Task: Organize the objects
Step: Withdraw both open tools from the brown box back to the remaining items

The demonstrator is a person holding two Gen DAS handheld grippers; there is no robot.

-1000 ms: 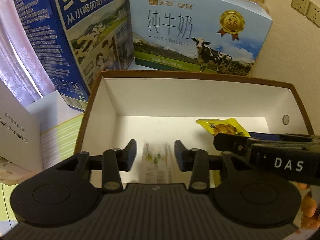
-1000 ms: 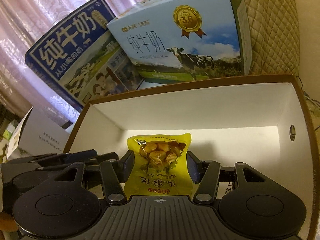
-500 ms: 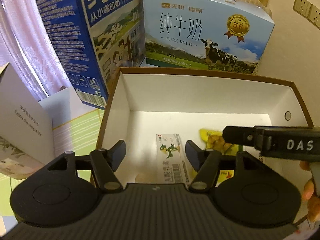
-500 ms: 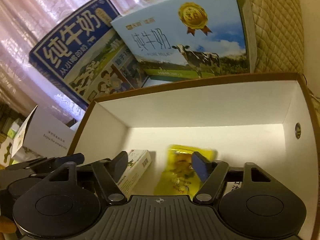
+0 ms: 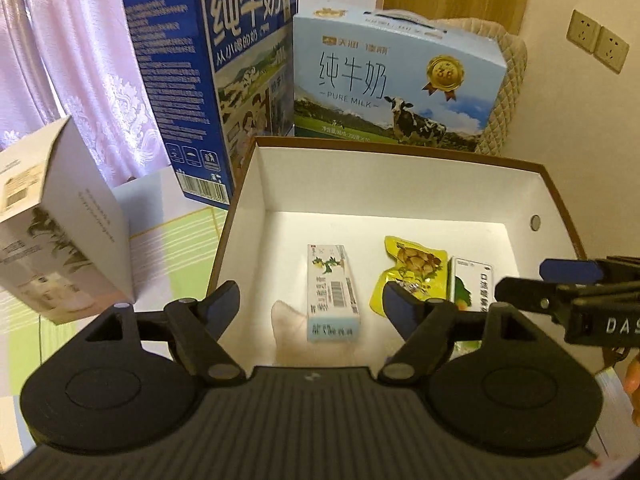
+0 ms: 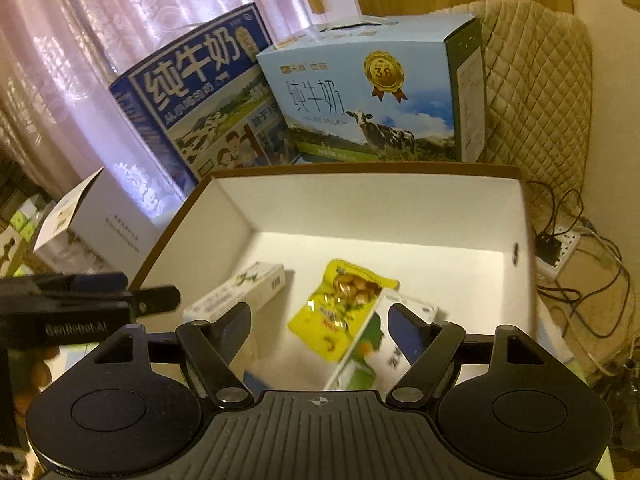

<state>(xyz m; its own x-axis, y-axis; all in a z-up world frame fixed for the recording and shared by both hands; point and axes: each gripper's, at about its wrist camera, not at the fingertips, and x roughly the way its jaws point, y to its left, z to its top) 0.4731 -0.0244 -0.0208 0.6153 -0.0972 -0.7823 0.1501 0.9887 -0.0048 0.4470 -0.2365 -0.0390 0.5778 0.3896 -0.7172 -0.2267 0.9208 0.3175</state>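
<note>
Inside the brown-rimmed white box (image 5: 400, 184), three things lie on the floor: a narrow white-and-green carton (image 5: 331, 293) toward the left, a yellow snack pouch (image 5: 408, 272) in the middle, and a second green-and-white carton (image 5: 470, 282) at the right. In the right wrist view the pouch (image 6: 344, 308) overlaps the edge of that second carton (image 6: 380, 344), so the row is loose, not squared up. A pale, blurred shape sits at the near end of the box; what it is cannot be told.

Both tools hover over the near edge of the box. The left tool (image 5: 312, 300) has its jaws spread wide and carries nothing; the right tool (image 6: 320, 320) is likewise spread and empty.

Around the box stand a dark blue milk case (image 5: 224, 80), a light blue milk case (image 5: 392, 80) and a white carton (image 5: 60, 232) on the tabletop. Judging by this, the small items are already boxed. What may remain is straightening the pouch, unless more loose items wait out of view.
</note>
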